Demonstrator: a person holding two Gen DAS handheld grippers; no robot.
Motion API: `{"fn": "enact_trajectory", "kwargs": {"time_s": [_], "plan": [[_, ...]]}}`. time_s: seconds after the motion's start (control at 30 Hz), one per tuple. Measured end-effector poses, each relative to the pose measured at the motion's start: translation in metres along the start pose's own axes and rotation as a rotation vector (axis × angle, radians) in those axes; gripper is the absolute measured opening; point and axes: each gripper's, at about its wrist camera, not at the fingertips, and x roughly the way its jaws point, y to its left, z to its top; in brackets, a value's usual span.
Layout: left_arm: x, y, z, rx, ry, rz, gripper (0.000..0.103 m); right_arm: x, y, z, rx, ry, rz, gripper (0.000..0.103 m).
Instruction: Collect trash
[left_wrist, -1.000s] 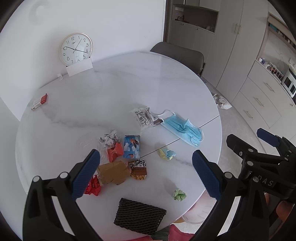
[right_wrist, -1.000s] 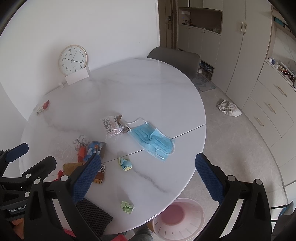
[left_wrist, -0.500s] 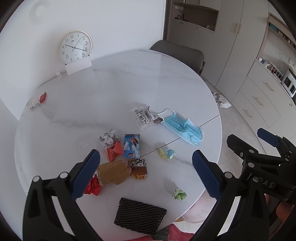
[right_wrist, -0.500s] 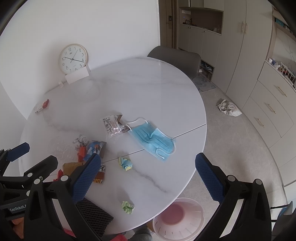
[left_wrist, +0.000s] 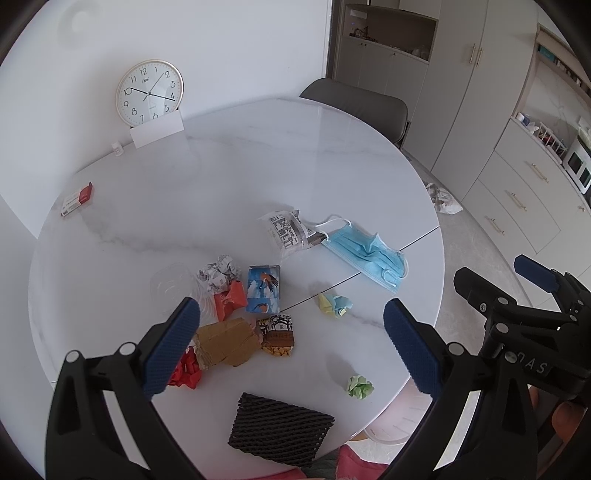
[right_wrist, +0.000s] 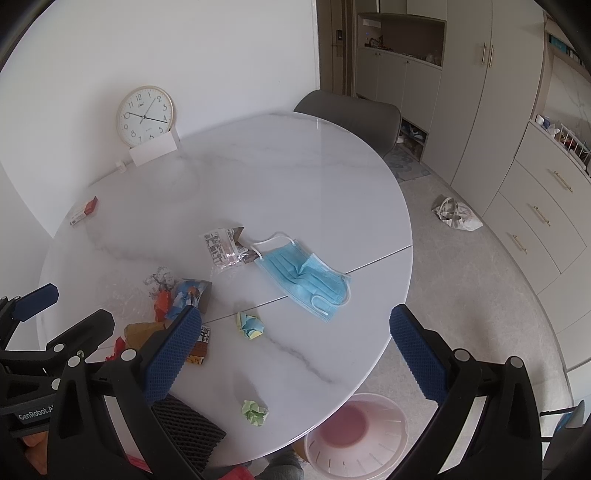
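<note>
Trash lies on the round white marble table (left_wrist: 240, 177): a blue face mask (left_wrist: 365, 254) (right_wrist: 304, 275), a clear printed wrapper (left_wrist: 286, 230), a blue bird carton (left_wrist: 263, 290), a brown crumpled bag (left_wrist: 225, 341), red scraps (left_wrist: 186, 369), a yellow-blue paper wad (left_wrist: 334, 304) (right_wrist: 251, 325), a green paper wad (left_wrist: 359, 386) (right_wrist: 254, 412) and a black foam net (left_wrist: 280, 430). My left gripper (left_wrist: 291, 347) is open and empty above the near pile. My right gripper (right_wrist: 293, 356) is open and empty above the table's near right part. A pink bin (right_wrist: 354, 432) stands on the floor below the table edge.
A wall clock (left_wrist: 149, 92) with a white card leans at the table's back. A small red-white box (left_wrist: 77, 199) lies far left. A grey chair (left_wrist: 354, 105) stands behind the table. A crumpled bag (right_wrist: 456, 214) lies on the floor by the cabinets (right_wrist: 535, 206).
Both grippers stay open. The views have shifted only slightly; nothing on the table has moved.
</note>
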Motion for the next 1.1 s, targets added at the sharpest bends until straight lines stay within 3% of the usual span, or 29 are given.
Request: {"fn": "enact_trajectory", "kwargs": {"time_s": [0.67,0.77,0.93,1.1], "plan": [[0.009,0.003,0.000,0.014,0.011,-0.002,0.095,0.015,0.000,0.000,-0.012,0.024,0.016,0.101],[0.014,0.007,-0.004,0.066,0.008,-0.048,0.095,0.043,-0.004,0.003,-0.075,0.053,0.031,0.101],[0.033,0.011,-0.028,0.292,-0.007,-0.105,0.095,0.119,-0.007,0.013,-0.227,0.119,0.033,0.101],[0.063,0.023,-0.064,0.451,0.081,-0.109,0.095,0.203,-0.015,0.023,-0.231,0.241,0.061,0.090]]}}
